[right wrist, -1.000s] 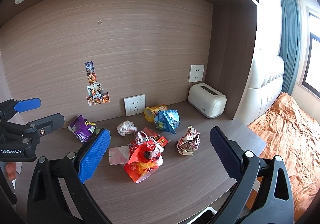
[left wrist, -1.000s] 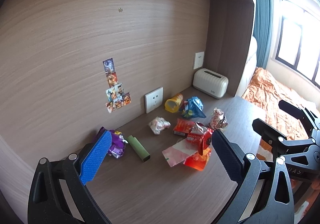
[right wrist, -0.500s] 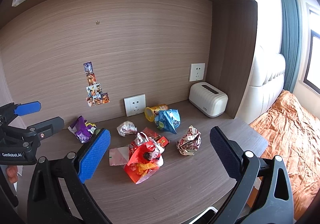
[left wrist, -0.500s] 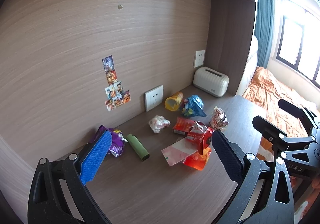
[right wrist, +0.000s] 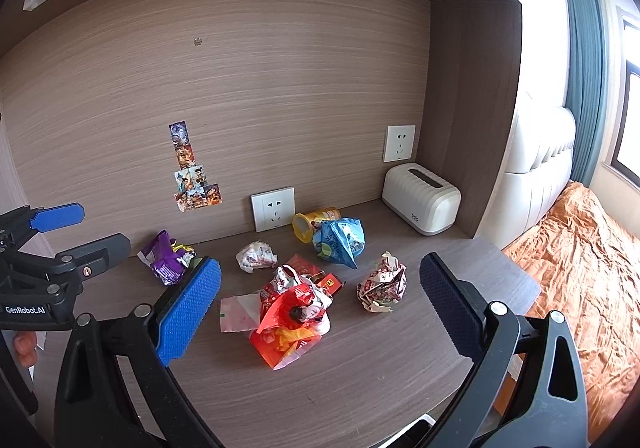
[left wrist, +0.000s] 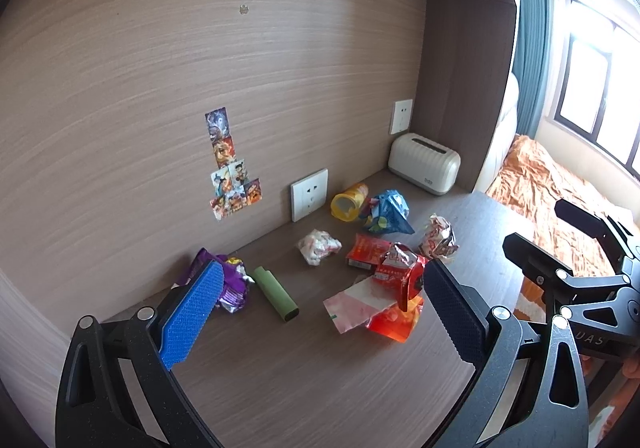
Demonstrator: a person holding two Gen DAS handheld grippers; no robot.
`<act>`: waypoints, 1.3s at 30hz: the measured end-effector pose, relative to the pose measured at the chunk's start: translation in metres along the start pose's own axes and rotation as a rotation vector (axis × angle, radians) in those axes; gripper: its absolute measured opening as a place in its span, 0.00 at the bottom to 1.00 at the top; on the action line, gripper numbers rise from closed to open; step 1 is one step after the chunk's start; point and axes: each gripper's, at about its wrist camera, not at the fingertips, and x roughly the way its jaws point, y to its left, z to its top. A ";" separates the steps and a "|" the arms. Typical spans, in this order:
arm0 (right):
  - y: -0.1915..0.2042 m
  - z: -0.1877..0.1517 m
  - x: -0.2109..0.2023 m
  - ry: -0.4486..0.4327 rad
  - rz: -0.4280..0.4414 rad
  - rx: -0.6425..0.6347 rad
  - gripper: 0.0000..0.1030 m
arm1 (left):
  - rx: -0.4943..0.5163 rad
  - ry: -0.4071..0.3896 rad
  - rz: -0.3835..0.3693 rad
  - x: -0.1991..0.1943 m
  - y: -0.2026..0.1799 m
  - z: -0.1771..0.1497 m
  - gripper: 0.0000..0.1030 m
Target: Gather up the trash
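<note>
Trash lies scattered on the wooden desk [right wrist: 360, 388]. A red-orange bag [right wrist: 288, 324] sits in the middle on a pink wrapper [right wrist: 236, 312]. Around it lie a crumpled foil ball [right wrist: 382, 284], a blue bag [right wrist: 340, 238], a yellow can [right wrist: 310, 221] on its side, a white wad [right wrist: 256, 256] and a purple wrapper [right wrist: 166, 256]. A green tube [left wrist: 276, 294] lies near the purple wrapper [left wrist: 232, 284]. My left gripper [left wrist: 320, 318] and right gripper [right wrist: 320, 312] both hover open above the desk's front, holding nothing.
A white toaster-like box [right wrist: 420, 197] stands at the back right corner. Two wall sockets [right wrist: 273, 208] and stickers [right wrist: 192, 175] are on the back panel. A bed with an orange cover [right wrist: 580, 268] lies to the right of the desk.
Both views have drifted slightly; the trash and the open grippers stand as before.
</note>
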 end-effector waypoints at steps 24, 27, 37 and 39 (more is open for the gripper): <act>0.005 0.002 0.010 0.015 0.013 -0.006 0.97 | -0.006 0.025 -0.001 0.011 0.002 0.000 0.95; 0.007 0.002 0.012 0.019 0.012 -0.011 0.97 | -0.009 0.031 -0.003 0.014 0.004 0.000 0.95; 0.015 0.000 0.026 0.043 0.001 -0.030 0.97 | -0.023 0.060 -0.012 0.031 0.012 -0.002 0.95; 0.016 -0.001 0.031 0.055 -0.001 -0.031 0.97 | -0.025 0.073 -0.010 0.038 0.014 -0.004 0.95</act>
